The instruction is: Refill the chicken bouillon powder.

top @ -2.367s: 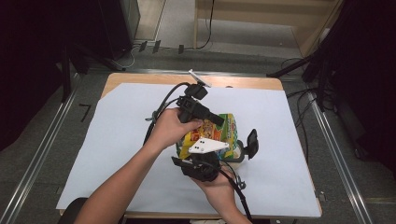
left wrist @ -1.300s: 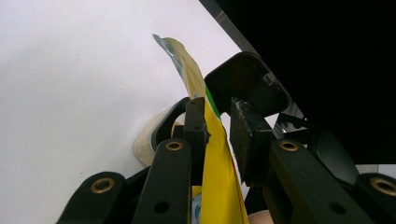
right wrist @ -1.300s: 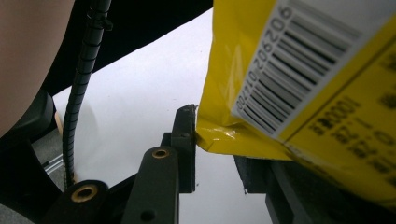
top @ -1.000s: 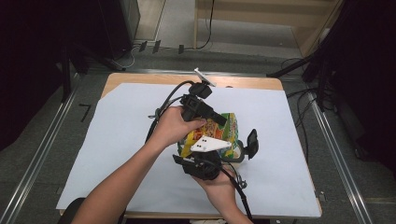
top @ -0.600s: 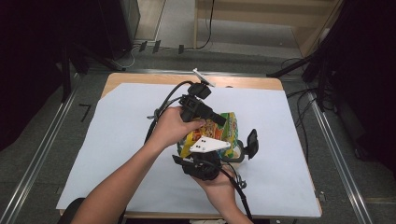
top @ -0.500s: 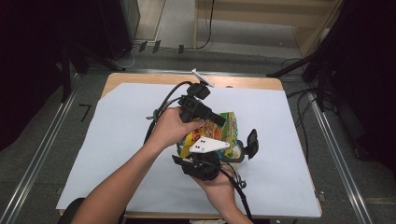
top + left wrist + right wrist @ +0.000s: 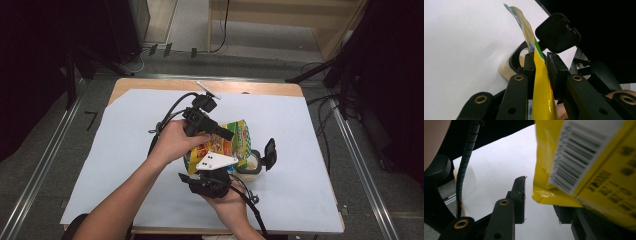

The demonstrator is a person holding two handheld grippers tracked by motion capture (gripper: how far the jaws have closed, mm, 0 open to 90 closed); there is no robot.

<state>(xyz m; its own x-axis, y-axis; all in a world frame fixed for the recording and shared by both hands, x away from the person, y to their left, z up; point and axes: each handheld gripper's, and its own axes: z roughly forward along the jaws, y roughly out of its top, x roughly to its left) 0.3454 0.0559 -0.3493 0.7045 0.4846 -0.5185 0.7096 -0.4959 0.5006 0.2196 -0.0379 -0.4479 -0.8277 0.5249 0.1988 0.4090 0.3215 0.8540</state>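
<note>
A yellow and green snack bag point(image 7: 227, 145) is held up over the white sheet in mid table. My left gripper point(image 7: 227, 135) comes in from the left, and in the left gripper view point(image 7: 540, 62) its jaws are shut on the bag's thin yellow edge point(image 7: 541, 90). My right gripper point(image 7: 212, 175) sits under the bag's near end, its grey plate on top. In the right gripper view point(image 7: 540, 195) its jaws have just been opening. The bag's barcode corner point(image 7: 549, 192) hangs between them, clear of the left pad point(image 7: 520, 195). The bag hides most of the right jaw.
A small round container point(image 7: 250, 162) with its black flip lid point(image 7: 270, 152) raised stands just right of the bag, also in the left gripper view point(image 7: 507, 68). White paper point(image 7: 125, 165) covers the wooden table. Cables trail from both grippers.
</note>
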